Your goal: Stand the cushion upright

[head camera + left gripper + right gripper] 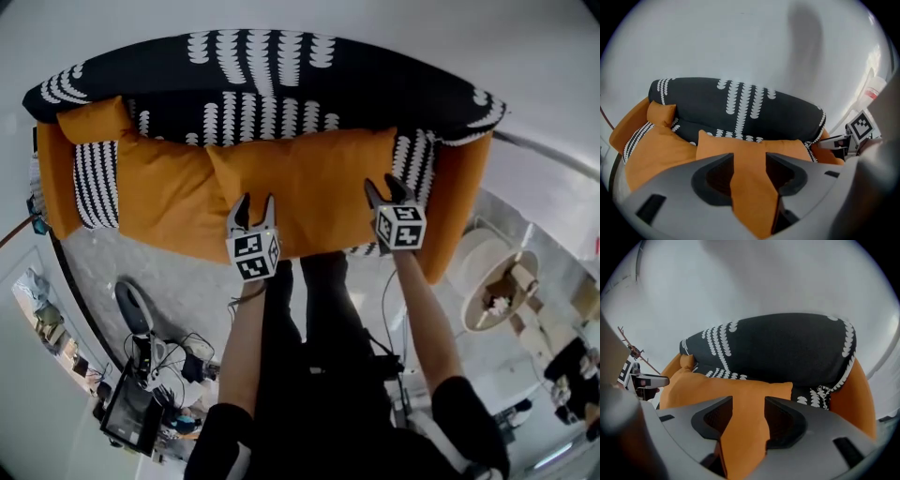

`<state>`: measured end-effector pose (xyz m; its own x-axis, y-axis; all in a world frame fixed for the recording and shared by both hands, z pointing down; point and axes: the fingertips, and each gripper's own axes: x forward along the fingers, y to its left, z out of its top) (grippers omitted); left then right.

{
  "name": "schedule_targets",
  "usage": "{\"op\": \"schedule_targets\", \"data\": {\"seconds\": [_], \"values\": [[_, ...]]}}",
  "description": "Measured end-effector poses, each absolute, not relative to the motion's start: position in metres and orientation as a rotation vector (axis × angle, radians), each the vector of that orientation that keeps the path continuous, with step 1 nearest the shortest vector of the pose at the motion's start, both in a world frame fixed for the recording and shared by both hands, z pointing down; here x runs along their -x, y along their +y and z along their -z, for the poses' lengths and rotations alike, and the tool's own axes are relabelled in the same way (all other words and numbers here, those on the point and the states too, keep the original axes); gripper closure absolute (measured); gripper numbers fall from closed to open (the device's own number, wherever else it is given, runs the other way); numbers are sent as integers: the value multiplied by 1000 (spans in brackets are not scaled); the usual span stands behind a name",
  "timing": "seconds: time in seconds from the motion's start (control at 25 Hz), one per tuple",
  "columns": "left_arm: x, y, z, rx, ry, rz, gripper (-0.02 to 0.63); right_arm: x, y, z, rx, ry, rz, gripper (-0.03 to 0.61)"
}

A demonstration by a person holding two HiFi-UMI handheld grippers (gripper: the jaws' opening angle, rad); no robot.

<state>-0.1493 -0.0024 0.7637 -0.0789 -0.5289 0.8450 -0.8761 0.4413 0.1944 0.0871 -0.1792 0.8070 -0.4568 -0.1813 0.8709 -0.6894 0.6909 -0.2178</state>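
Left gripper (254,206) and right gripper (384,189): jaws apart on both, nothing clamped. Both are poised at the near edge of the orange cushion (309,183), which lies flat on the sofa (262,98) seat, far edge at the backrest. Risk: pinching only loose cover fabric — cushion likely sags, folds or flops back.

Wall (300,17): plain white, 12 o'clock.
Sofa (281,89): black back with white pattern, orange seat, 12 o'clock.
Floor (183,286): grey, speckled, 9 o'clock.
Round table (487,281): pale, 4 o'clock.
Cables and equipment (141,394): 8 o'clock.
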Motion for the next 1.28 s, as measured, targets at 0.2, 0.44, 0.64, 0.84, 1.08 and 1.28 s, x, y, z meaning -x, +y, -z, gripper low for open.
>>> {"op": "schedule_targets", "data": {"seconds": [0.2, 0.44, 0.64, 0.84, 1.08, 1.28], "values": [[148, 4, -799, -1162, -1694, -470, 413, -95, -189, -848, -679, -1930, -732, 362], [143, 9, -828, -1156, -1668, -541, 411, -112, -188, -897, -688, -1826, -762, 353], [149, 14, -832, -1127, -1672, -539, 413, -116, -174, -911, -700, -1780, -758, 353], [149, 13, -840, -1125, -1667, -572, 425, -116, -176, -918, -726, -1745, -769, 354], [157, 10, -851, -1116, -1648, -613, 497, -104, -178, -925, -692, -1723, -776, 420], [147, 10, -858, -1130, -1642, -603, 560, -111, -177, -928, -693, -1725, -804, 473]]}}
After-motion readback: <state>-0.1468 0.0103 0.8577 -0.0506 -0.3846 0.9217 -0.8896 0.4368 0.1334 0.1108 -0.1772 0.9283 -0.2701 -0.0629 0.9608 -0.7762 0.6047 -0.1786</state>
